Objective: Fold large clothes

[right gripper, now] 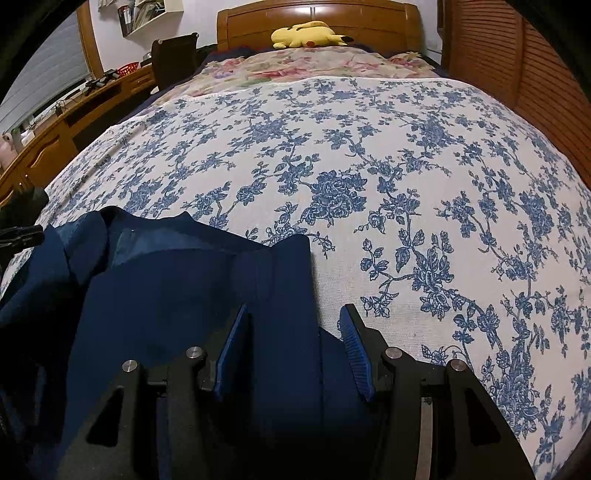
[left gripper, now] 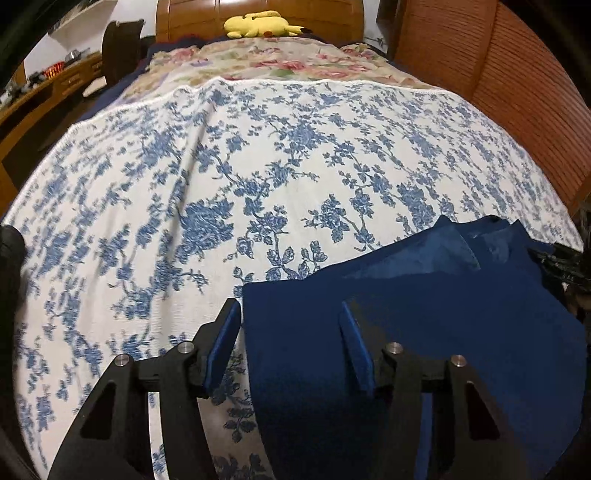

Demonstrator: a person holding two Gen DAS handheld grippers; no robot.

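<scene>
Blue-flowered bedspread (right gripper: 369,155) carries a navy garment (right gripper: 177,295) before a wooden headboard (right gripper: 317,18).

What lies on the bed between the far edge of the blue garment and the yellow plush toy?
In both wrist views, only bedding: the blue-flowered cover, then a rose-patterned blanket reaching the yellow plush toy. Nothing else lies beyond the blue garment.

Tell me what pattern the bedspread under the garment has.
Blue flowers on white bedspread, clearest in the right wrist view.

Matt navy cloth garment (left gripper: 424,314), woven floral bedspread (left gripper: 221,166), glossy wooden headboard (right gripper: 317,18)
</scene>
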